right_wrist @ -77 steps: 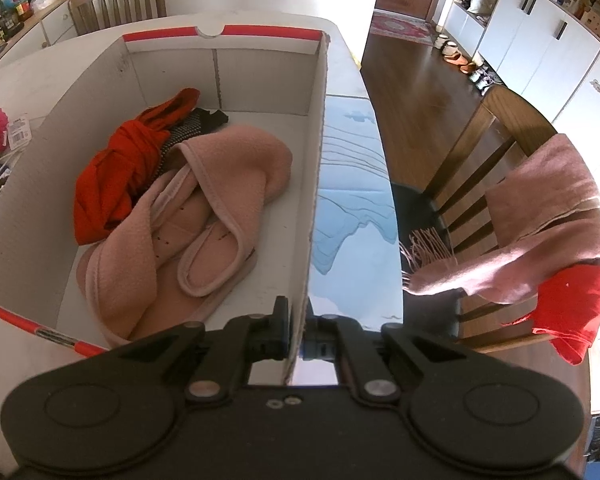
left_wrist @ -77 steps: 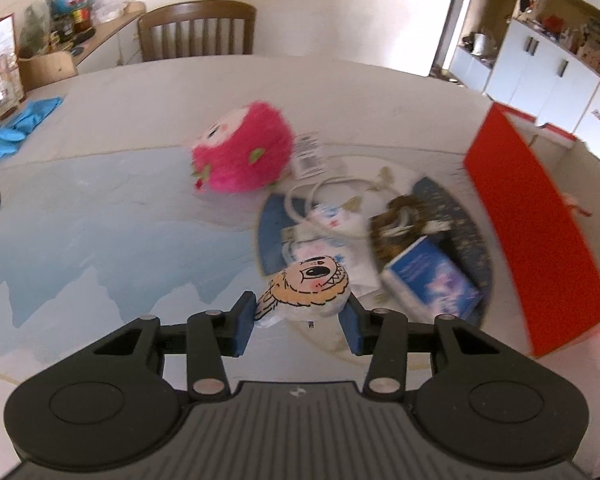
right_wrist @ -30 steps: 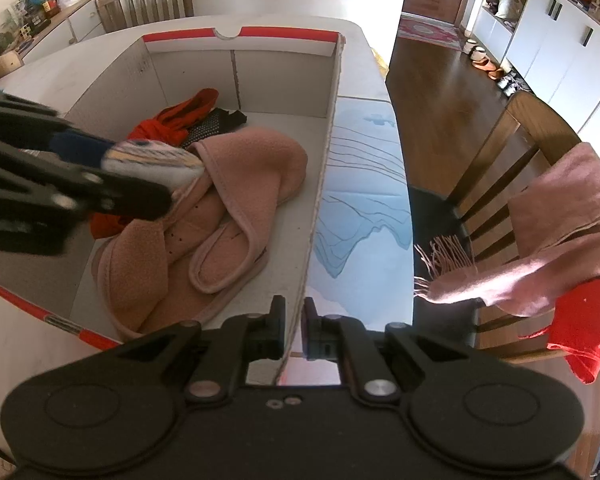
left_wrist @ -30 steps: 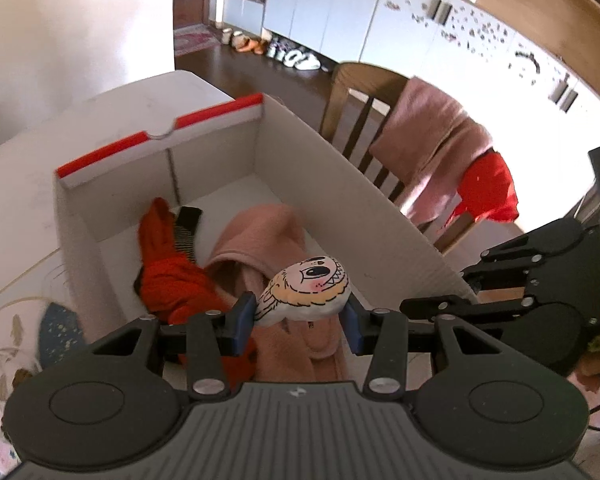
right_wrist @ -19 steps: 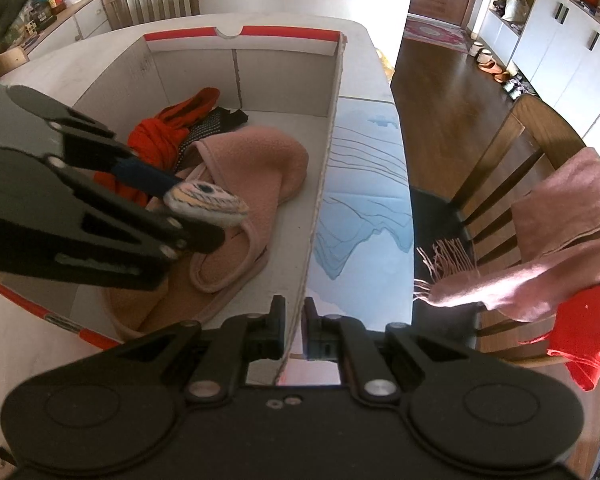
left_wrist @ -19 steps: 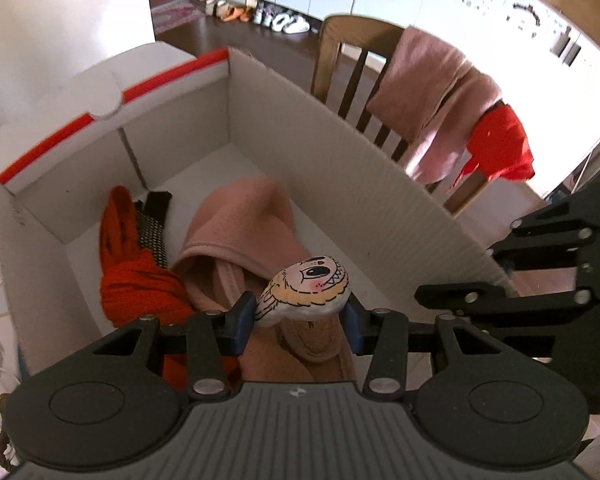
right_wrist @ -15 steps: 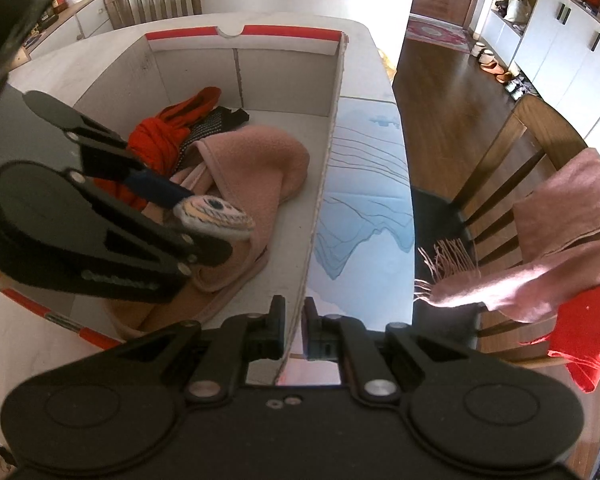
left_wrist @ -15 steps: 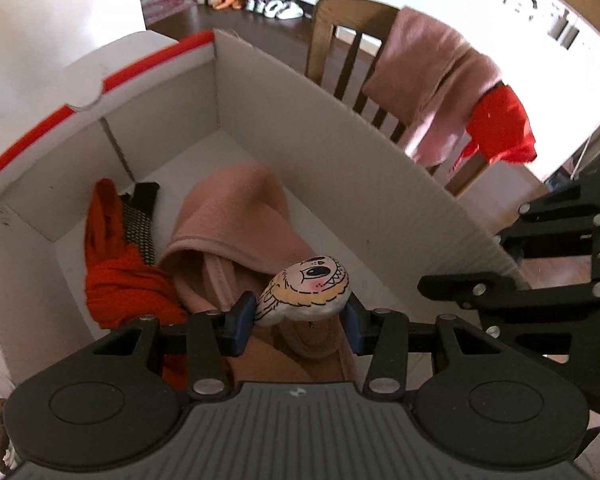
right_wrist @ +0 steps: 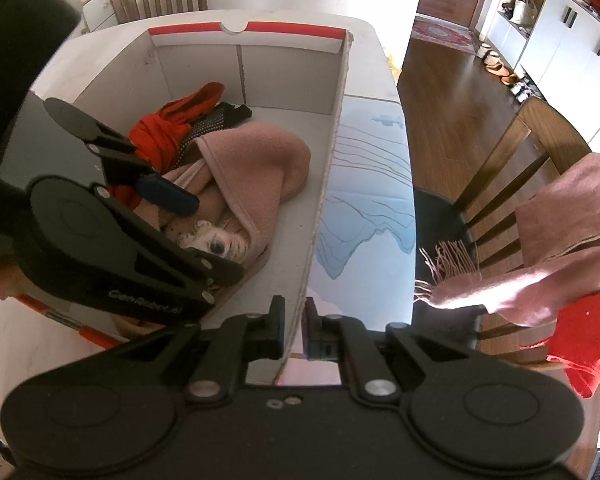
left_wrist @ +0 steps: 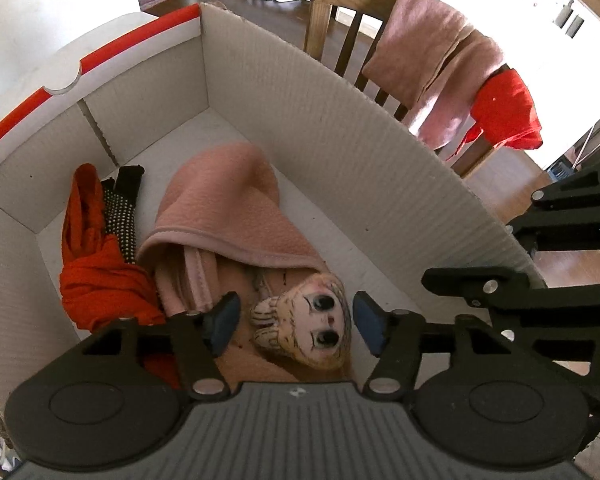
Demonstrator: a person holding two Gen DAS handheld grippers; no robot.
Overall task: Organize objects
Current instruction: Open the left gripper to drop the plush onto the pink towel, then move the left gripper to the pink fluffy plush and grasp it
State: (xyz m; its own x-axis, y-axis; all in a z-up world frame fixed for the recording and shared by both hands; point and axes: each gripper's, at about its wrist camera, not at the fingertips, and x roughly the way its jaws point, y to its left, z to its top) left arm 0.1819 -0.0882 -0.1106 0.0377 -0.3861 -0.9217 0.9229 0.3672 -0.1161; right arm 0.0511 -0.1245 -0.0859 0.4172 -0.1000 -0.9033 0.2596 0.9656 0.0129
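Note:
A small plush head with a cartoon face [left_wrist: 312,344] lies face up on the pink cloth [left_wrist: 220,200] inside the white cardboard box [left_wrist: 340,128]. My left gripper [left_wrist: 294,326] hangs over it inside the box. Its jaws are opening, and the blue pads [left_wrist: 220,324] stand clear of the toy on both sides. In the right wrist view the toy [right_wrist: 216,242] peeks out under the left gripper [right_wrist: 196,232]. My right gripper [right_wrist: 294,330] is shut on the box's right wall [right_wrist: 324,200], at the near corner.
A red garment [left_wrist: 96,280] and a black dotted cloth [left_wrist: 120,216] lie in the box's left half. Beside the table, a wooden chair [right_wrist: 512,168] carries a pink scarf [right_wrist: 560,220] and a red cloth [right_wrist: 588,340]. A blue-patterned table cover [right_wrist: 372,184] lies right of the box.
The left gripper has sunk deeper into the box and spread its jaws. The plush head has dropped from between the pads onto the pink cloth. The right gripper has not moved.

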